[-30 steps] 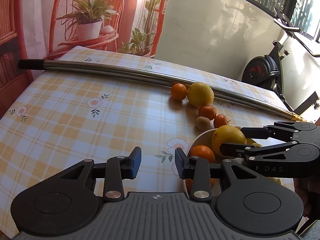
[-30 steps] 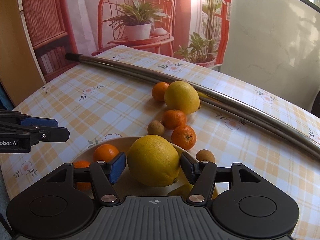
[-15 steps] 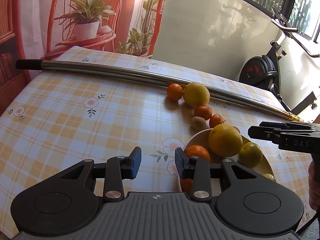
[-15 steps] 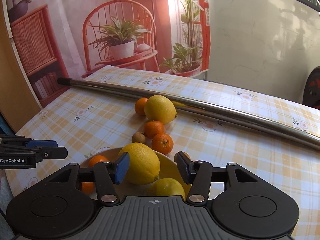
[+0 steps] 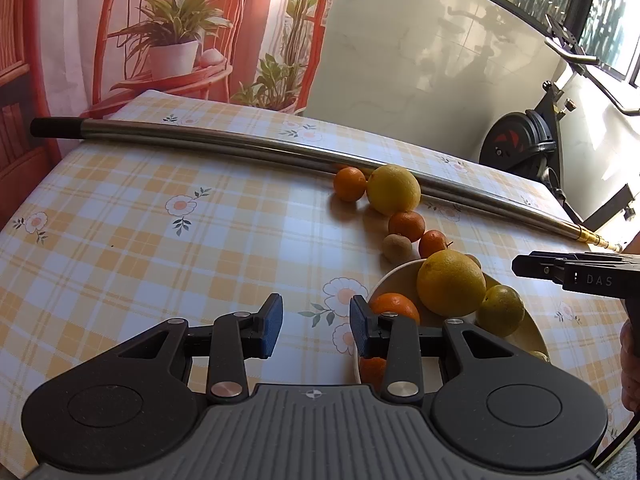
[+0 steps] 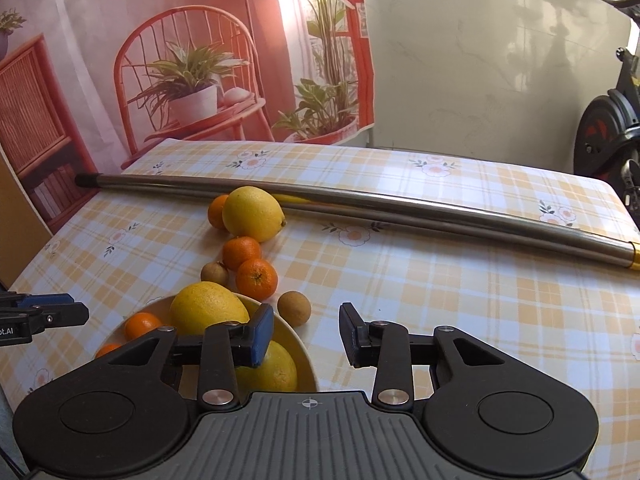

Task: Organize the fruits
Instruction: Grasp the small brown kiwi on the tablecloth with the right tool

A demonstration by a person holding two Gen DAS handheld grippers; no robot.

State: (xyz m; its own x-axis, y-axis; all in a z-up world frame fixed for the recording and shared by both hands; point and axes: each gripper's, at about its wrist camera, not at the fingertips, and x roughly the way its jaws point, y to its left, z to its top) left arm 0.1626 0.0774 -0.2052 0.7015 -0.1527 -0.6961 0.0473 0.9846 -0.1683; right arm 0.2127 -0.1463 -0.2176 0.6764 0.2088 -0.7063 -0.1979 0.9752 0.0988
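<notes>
Within the pale bowl (image 6: pixel 298 338), large dimpled yellow citrus (image 6: pixel 208 307) among small oranges; left gripper (image 5: pixel 316 326) and right gripper (image 6: pixel 306 334) both wide, empty.

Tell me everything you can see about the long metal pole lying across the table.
The long silver metal pole looks like polished steel, with a black cap at one end and a gold-coloured tip at the other. It lies flat across the far side of the checked yellow tablecloth. A large yellow lemon and a small orange mandarin sit against it. Neither gripper touches it.
</notes>
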